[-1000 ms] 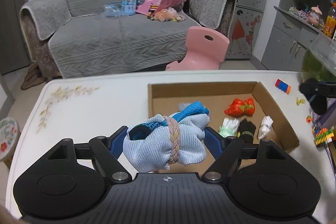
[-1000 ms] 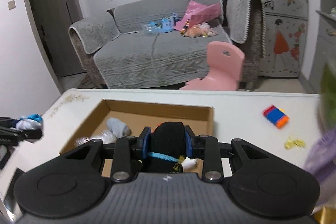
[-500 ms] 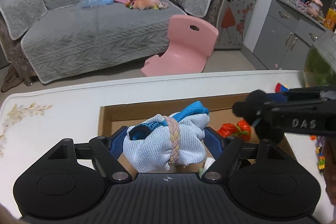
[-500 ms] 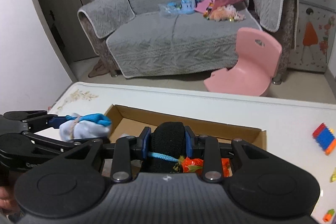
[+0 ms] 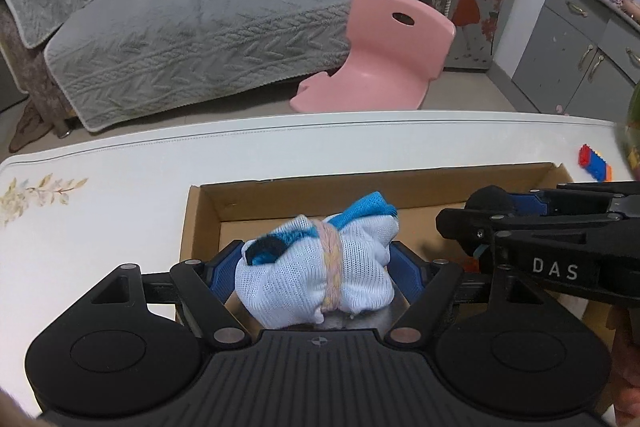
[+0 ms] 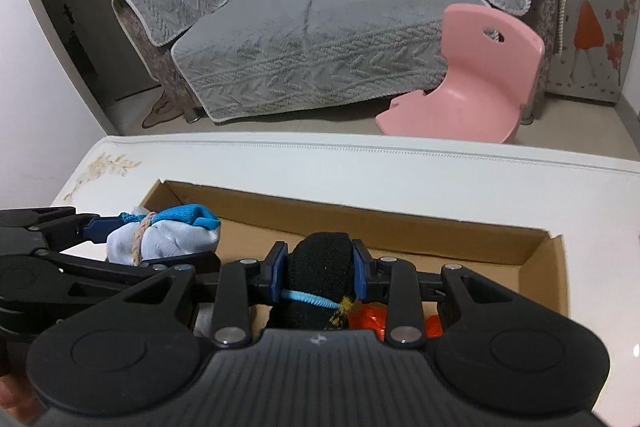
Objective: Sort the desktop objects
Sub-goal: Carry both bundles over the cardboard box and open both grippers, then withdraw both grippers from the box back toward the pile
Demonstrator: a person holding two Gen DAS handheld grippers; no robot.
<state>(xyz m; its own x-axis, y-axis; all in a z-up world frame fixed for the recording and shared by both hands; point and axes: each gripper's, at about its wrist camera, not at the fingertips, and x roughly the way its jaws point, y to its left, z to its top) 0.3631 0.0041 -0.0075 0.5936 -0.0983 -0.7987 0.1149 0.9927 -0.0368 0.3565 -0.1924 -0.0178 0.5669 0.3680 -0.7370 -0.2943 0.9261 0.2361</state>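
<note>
Left gripper (image 5: 318, 267) clamps a white-and-blue sock bundle (image 5: 316, 271) and right gripper (image 6: 319, 269) clamps a black sock roll (image 6: 320, 279); both hang side by side above the box (image 5: 202, 223), left load over its left half, right load over its right half, so each release is straight down. Bundle's long axis runs left to right across the pads, the roll's runs near to far. Box holds an orange item (image 6: 370, 319) under the right gripper; other contents are hidden, apparently more socks.
</note>
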